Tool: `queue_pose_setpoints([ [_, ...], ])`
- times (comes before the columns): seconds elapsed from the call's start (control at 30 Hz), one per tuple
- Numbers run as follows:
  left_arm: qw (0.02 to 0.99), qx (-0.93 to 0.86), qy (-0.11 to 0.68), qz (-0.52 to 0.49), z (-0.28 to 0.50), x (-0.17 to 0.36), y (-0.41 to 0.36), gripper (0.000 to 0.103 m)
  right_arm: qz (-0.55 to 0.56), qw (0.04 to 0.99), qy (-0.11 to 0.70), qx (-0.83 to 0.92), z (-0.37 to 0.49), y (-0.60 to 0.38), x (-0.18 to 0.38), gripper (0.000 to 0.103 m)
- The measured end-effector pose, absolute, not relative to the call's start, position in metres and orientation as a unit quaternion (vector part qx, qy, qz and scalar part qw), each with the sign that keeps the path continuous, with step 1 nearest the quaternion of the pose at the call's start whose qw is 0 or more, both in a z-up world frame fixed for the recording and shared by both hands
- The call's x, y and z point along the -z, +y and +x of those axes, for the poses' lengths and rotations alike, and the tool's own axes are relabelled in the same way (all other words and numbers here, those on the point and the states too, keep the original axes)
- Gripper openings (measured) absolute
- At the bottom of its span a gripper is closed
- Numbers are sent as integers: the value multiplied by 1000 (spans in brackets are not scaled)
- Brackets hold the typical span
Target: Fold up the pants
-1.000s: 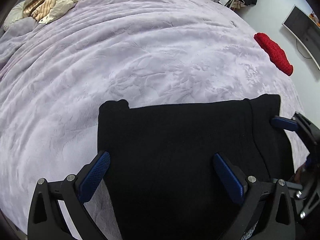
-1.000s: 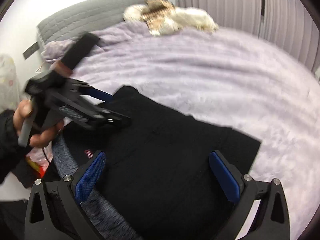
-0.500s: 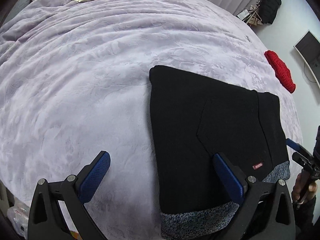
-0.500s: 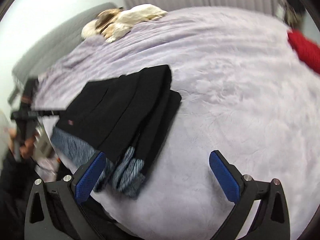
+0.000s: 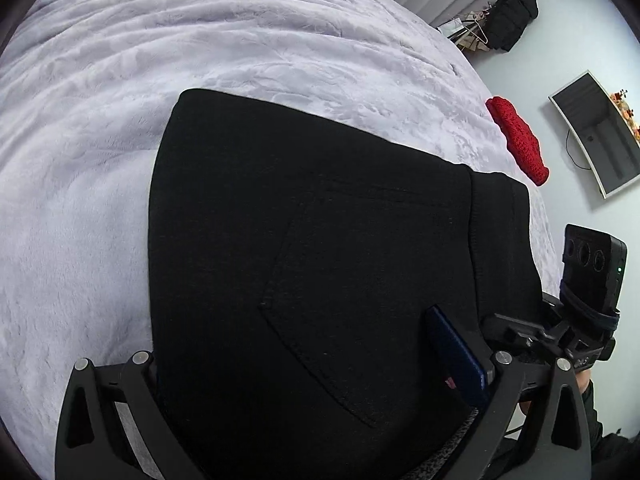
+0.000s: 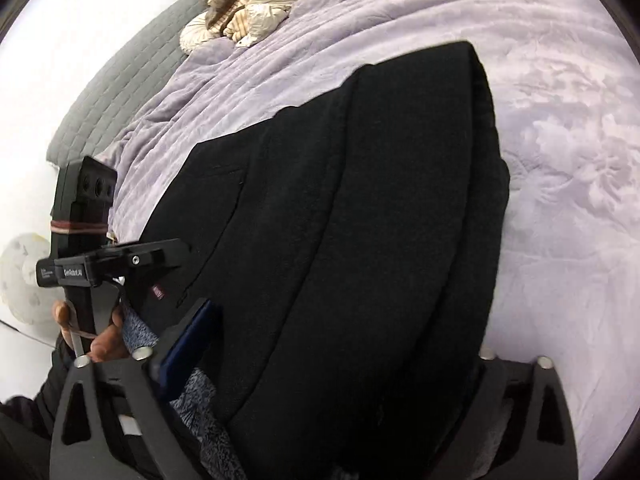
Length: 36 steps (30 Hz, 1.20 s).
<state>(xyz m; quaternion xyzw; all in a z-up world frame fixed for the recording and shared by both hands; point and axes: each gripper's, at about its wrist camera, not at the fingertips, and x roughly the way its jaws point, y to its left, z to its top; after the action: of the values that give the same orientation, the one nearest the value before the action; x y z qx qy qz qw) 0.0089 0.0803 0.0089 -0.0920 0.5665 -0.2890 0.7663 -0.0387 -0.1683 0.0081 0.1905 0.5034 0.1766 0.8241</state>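
The black pants (image 5: 320, 248) lie folded in a thick stack on the lavender bed cover (image 5: 120, 80), back pocket up, grey knit lining at the near edge. They also fill the right wrist view (image 6: 360, 220). My left gripper (image 5: 304, 364) is open, its jaws straddling the near edge of the stack; one blue pad (image 5: 456, 352) shows, the other is hidden by cloth. My right gripper (image 6: 332, 344) is open and straddles the stack's other side; one blue pad (image 6: 188, 344) shows. The left gripper shows in the right wrist view (image 6: 116, 264), the right one in the left wrist view (image 5: 576, 312).
A red knitted item (image 5: 516, 140) lies near the bed's far right edge. A cream and striped bundle (image 6: 256, 4) sits by the grey headboard (image 6: 132, 76). A monitor (image 5: 596, 132) hangs on the wall; a dark bag (image 5: 512, 16) stands in the corner.
Both grippers have moved in close and low over the folded pants, their open jaws now around the stack's near edges. The pants fill much more of both views.
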Motion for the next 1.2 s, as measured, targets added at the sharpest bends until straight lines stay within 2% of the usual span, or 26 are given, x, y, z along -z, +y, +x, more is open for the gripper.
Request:
queue_pose_setpoints([
  [0.03, 768, 292, 564, -86, 6, -13, 76, 100, 191, 828, 498, -172, -43, -172, -12, 74],
  [0.1, 778, 293, 552, -62, -4, -27, 67, 86, 200, 832, 488, -173, -50, -178, -20, 64],
  [0.2, 792, 287, 538, -42, -12, -48, 55, 74, 182, 845, 475, -167, -58, -171, -33, 59],
  [0.27, 795, 282, 535, -43, -14, -62, 46, 71, 174, 850, 470, -161, -59, -167, -41, 59],
  [0.6, 787, 322, 526, -30, -7, -100, -57, 71, 171, 880, 427, -115, -83, -235, -97, 59],
  [0.87, 752, 357, 555, -4, 6, -86, -162, 71, 182, 883, 431, -43, -98, -317, -102, 59],
  [1.03, 736, 358, 575, 9, 19, -60, -209, 71, 210, 872, 442, -27, -104, -370, -86, 59],
  [1.13, 736, 335, 588, 24, 23, -40, -215, 84, 231, 857, 459, -31, -101, -393, -61, 60],
  [1.2, 725, 325, 607, 13, 29, -28, -215, 95, 247, 850, 463, -38, -99, -402, -47, 66],
])
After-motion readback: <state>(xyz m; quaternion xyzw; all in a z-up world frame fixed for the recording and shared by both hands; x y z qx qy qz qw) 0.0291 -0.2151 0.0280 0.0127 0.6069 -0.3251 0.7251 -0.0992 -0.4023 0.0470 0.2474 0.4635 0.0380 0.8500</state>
